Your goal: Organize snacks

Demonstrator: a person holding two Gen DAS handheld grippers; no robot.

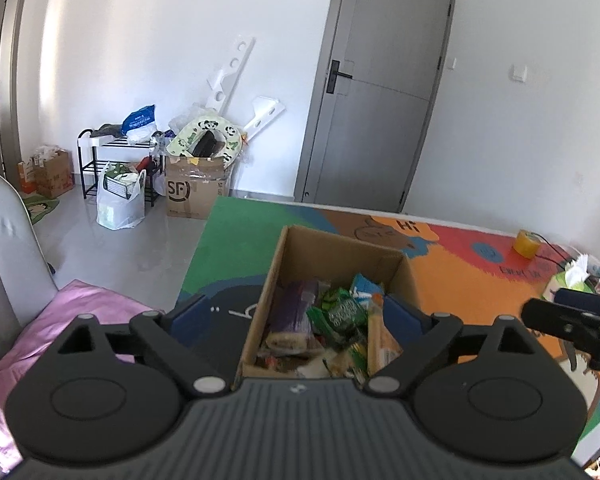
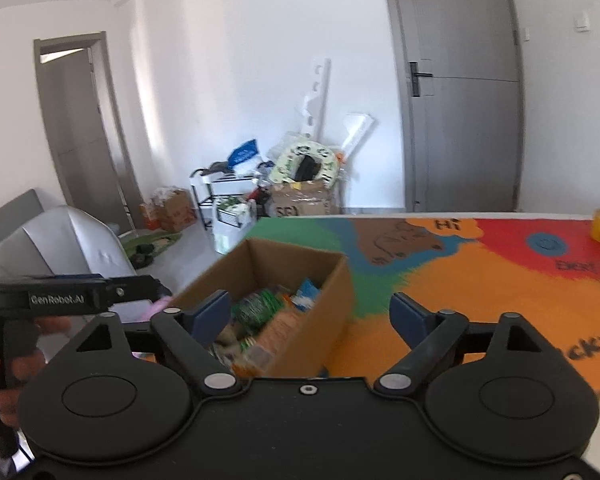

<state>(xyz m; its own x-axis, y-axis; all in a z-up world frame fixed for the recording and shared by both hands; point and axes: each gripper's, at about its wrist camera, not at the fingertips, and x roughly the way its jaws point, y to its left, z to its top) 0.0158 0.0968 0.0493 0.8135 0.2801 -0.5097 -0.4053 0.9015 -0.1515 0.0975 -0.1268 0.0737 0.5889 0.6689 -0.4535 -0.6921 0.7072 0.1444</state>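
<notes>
Both the left gripper and right gripper hung spread and empty over the cardboard box of snacks on the colourful mat, so a careless descent risked snagging its wall and tipping it

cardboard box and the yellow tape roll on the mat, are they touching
Apart. The left wrist view shows the cardboard box near the mat's green end and the yellow tape roll far off on the red part, with bare mat between.

Both wrist views angled down (close) on shared snack box, mat
</notes>
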